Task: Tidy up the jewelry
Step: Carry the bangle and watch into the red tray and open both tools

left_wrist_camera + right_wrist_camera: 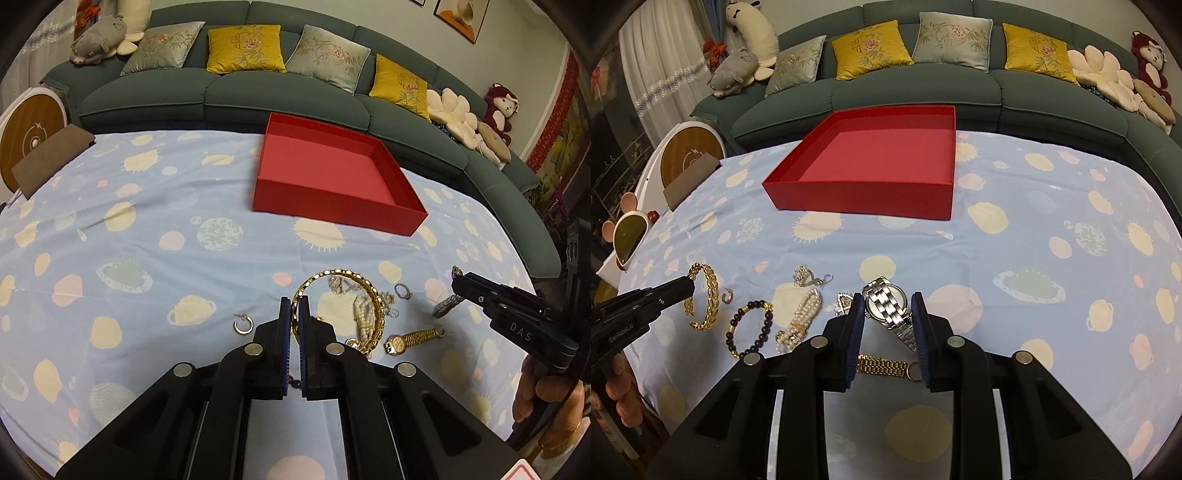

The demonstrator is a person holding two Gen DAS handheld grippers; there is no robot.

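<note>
My left gripper point(294, 306) is shut on the rim of a gold leaf bangle point(375, 310), seen from the side in the right wrist view point(711, 295). My right gripper point(888, 306) is open, its fingers on either side of a silver watch point(888, 306); from the left wrist view that watch point(447, 305) shows by the right gripper's tip. A gold watch point(410, 338) lies on the cloth, its band point(882, 365) between my right fingers. A pearl bracelet point(801, 317), a dark bead bracelet point(751, 325), a gold hoop earring point(243, 325) and a small ring point(403, 291) lie nearby. The red box point(332, 201) is empty.
The table has a blue planet-print cloth point(147, 229). A green sofa point(221, 96) with cushions and plush toys stands behind it. A brown pouch point(51, 158) and a round white device point(29, 129) sit at the far left. Sunglasses point(628, 236) lie at the left edge.
</note>
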